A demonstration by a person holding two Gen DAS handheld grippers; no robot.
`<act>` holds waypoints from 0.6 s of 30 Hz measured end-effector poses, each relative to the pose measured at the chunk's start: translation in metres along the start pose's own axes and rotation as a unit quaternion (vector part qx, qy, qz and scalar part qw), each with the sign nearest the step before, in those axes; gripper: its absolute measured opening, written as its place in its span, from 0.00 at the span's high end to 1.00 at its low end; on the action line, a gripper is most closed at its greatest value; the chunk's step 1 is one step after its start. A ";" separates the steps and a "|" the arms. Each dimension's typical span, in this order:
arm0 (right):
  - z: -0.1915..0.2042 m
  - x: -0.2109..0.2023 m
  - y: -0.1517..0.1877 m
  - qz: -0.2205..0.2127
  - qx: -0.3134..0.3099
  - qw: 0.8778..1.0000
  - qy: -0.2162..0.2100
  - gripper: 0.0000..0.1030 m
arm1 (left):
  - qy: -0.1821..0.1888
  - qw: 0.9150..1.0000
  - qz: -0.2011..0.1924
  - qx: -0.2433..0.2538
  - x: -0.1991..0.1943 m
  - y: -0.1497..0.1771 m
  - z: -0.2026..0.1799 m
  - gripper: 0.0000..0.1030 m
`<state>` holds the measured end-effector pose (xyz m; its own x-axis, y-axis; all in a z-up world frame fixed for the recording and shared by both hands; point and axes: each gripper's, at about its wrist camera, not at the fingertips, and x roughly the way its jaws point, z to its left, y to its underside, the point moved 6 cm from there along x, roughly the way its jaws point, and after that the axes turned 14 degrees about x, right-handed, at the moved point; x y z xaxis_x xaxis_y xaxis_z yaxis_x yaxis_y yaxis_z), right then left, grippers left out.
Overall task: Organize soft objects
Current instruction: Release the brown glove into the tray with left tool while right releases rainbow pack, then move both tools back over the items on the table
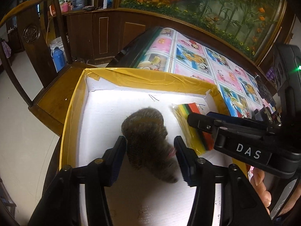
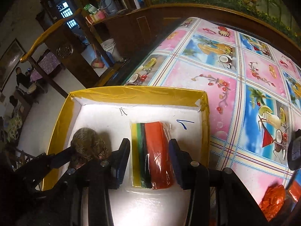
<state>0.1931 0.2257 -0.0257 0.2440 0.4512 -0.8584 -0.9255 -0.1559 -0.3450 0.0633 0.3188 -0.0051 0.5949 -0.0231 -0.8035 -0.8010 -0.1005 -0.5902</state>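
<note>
**Inspector:** Report the holds.

**Assistant:** The left gripper stands wide, its pads on either side of the brown furry toy but with a gap showing on the right pad. The toy lies on the white floor of the yellow-rimmed box. The right gripper is also wide, straddling the bagged stack of coloured sheets, which lies flat in the box beside the toy.

**Inspector:** Where does the box sit?

**Assistant:** At the edge of the patterned surface, its near left corner seemingly overhanging.

**Inspector:** Risks?

**Assistant:** In my judgement, three. The two grippers work close together and may knock each other. The slick bag could slide between the pads on closing. A downward push near the overhanging side could tip the box.
</note>
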 end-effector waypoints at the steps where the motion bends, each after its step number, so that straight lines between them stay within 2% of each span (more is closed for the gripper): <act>1: 0.000 -0.004 0.001 0.002 0.003 1.000 -0.010 0.54 | 0.002 1.000 -0.002 -0.006 -0.001 0.000 0.002 0.38; 5: 0.005 -0.037 0.009 -0.021 -0.005 0.998 -0.058 0.51 | 0.003 1.000 -0.026 -0.012 -0.017 0.000 0.003 0.36; 6: 0.006 -0.052 0.011 -0.037 -0.009 0.997 -0.070 0.49 | 0.003 0.999 -0.033 -0.011 -0.022 0.000 0.001 0.36; 10: 0.002 -0.116 0.025 -0.119 -0.013 0.989 -0.089 0.48 | 0.001 0.998 -0.069 0.000 -0.048 0.004 -0.017 0.36; 13: -0.012 -0.153 0.041 -0.161 -0.009 0.983 -0.084 0.40 | 0.008 0.996 -0.090 0.012 -0.065 0.009 -0.036 0.36; 15: -0.032 -0.167 0.051 -0.175 0.011 0.983 -0.052 0.35 | 0.014 0.994 -0.102 0.022 -0.074 0.012 -0.052 0.36; 18: -0.064 -0.181 0.073 -0.152 0.011 0.987 -0.044 0.34 | 0.023 0.992 -0.119 0.039 -0.087 0.016 -0.080 0.36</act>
<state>0.0995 0.0766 0.0797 0.4863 0.5492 -0.6796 -0.8196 0.0171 -0.5727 0.0040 0.2398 0.0616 0.7688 -0.0535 -0.6373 -0.6392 -0.0310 -0.7685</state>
